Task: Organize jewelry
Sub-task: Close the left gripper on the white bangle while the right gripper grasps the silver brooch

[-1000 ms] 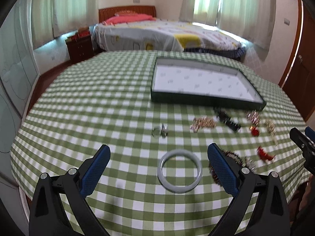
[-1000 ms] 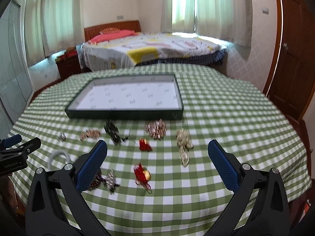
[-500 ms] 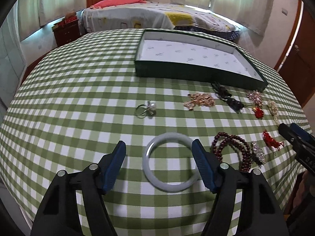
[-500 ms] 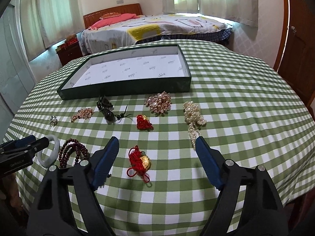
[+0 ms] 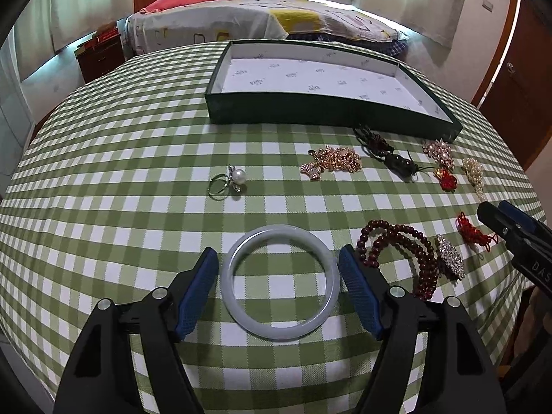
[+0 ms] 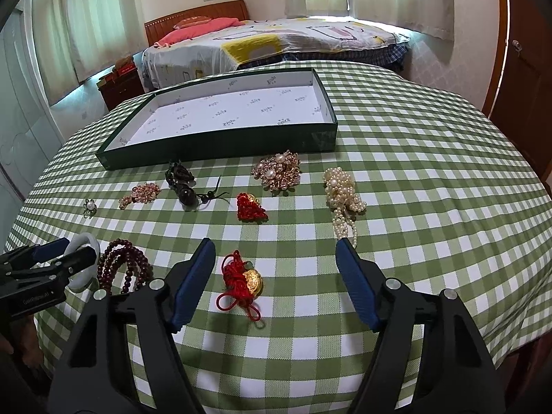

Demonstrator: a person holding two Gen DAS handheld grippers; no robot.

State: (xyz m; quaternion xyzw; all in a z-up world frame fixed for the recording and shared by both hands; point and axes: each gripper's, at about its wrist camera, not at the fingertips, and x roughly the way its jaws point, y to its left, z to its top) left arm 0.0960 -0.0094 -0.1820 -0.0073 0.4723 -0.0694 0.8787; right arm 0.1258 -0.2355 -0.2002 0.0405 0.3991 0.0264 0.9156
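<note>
Left wrist view: the left claw [image 5: 278, 277] sits low over the green-checked bench [image 5: 120, 172], its blue pads spread wide on either side of a pale jade bangle [image 5: 280, 282] that lies flat on the cloth. Each pad stands just beside the bangle's outer edge; whether they touch it cannot be told. Just right of the bangle lies a dark red bead bracelet [image 5: 400, 255] with a rhinestone clip [image 5: 448, 256] against it. Farther off, a pearl ring [image 5: 227, 181] lies to the left and a rose-gold chain [image 5: 333, 162] to the right. Beyond them stands the dark green tray [image 5: 310, 112], its white lining bare.

Right wrist view: the right claw [image 6: 276, 277] is likewise spread wide, holding nothing, with a red knotted charm with a gold piece [image 6: 243, 283] lying between its pads on the cloth. A pearl strand [image 6: 341, 195] lies farther off near the right pad, a red tassel piece [image 6: 250, 208] and a gold-and-pearl brooch [image 6: 277, 170] toward the tray.
</note>
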